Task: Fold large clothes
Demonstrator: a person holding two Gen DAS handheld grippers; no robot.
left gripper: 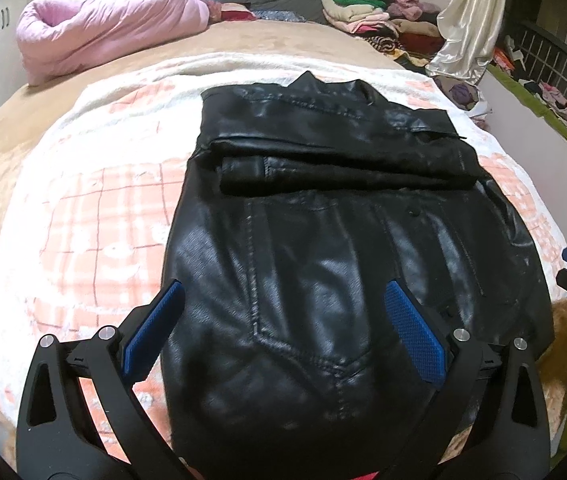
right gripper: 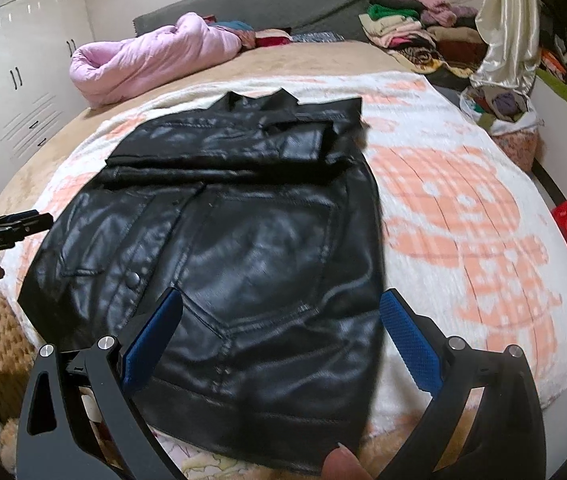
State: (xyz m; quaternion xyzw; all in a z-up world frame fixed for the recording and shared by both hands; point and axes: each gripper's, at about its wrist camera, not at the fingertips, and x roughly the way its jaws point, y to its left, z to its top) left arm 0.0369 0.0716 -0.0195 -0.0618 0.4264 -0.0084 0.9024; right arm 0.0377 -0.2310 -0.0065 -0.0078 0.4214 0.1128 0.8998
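The left gripper [left gripper: 283, 332] hangs with its blue pads [left gripper: 413, 330] spread wide and empty over the hem end of the black leather jacket [left gripper: 323, 240]. The right gripper [right gripper: 279, 336] is likewise agape, holding nothing, above the jacket's near right edge. The jacket lies flat on the white and peach blanket [right gripper: 463, 220] covering the bed, sleeves already laid across its chest, collar far off. Both grippers seem placed at the hem corners so as to lift it toward the collar.
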